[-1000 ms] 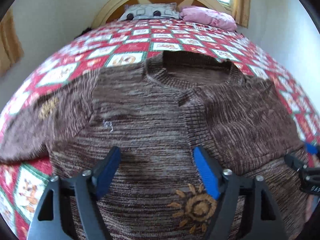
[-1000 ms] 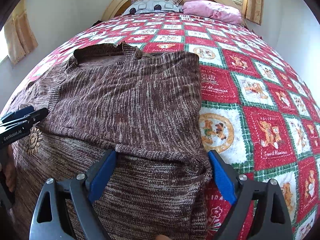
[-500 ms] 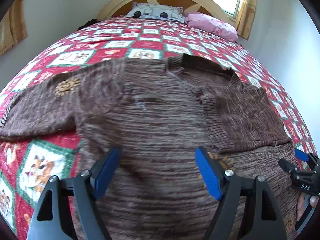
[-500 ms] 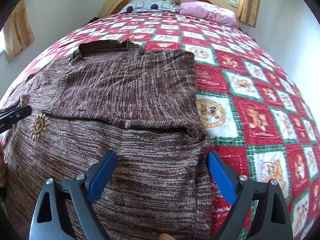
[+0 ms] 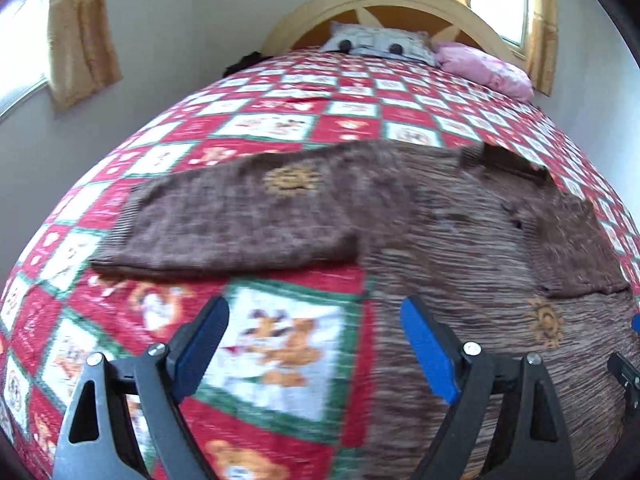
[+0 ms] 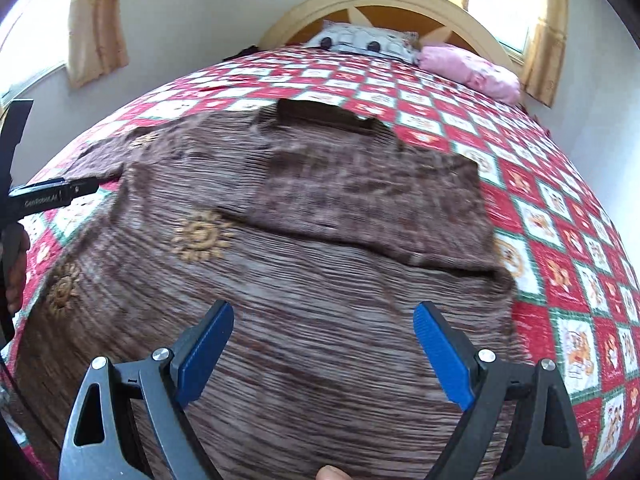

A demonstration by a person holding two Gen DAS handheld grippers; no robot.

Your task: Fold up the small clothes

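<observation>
A brown knit sweater [image 6: 304, 248] lies flat on the red patchwork quilt [image 5: 280, 120], neckline toward the headboard [image 6: 384, 0], one sleeve folded across its chest and the other sleeve [image 5: 240, 220] stretched out sideways over the quilt. The left gripper [image 5: 314, 332] tilts downward above the sweater's side edge, its jaws spread wide, having just been opening, nothing between them. The right gripper [image 6: 324, 336] angles down over the sweater's lower body, jaws apart and empty.
</observation>
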